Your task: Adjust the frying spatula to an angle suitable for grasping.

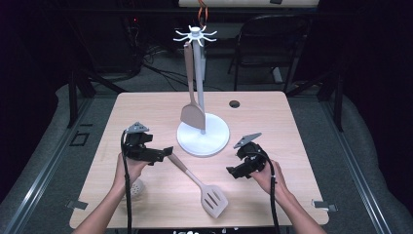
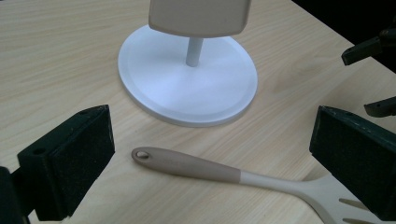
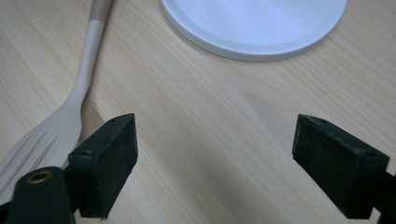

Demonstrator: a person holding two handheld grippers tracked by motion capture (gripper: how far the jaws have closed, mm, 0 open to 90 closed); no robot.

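Beige slotted plastic spatula (image 2: 201, 170) flat on the pale wooden table (image 1: 272, 117) toward its near edge, handle lying untouched between the wide-apart jaws of the left gripper (image 2: 210, 163); right gripper (image 3: 215, 168) jaws likewise apart, empty.

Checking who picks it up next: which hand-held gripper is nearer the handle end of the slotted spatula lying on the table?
Left. The left hand-held gripper hovers open at the handle end of the slotted spatula. The right hand-held gripper sits open off to the spatula's right, nearer its head.
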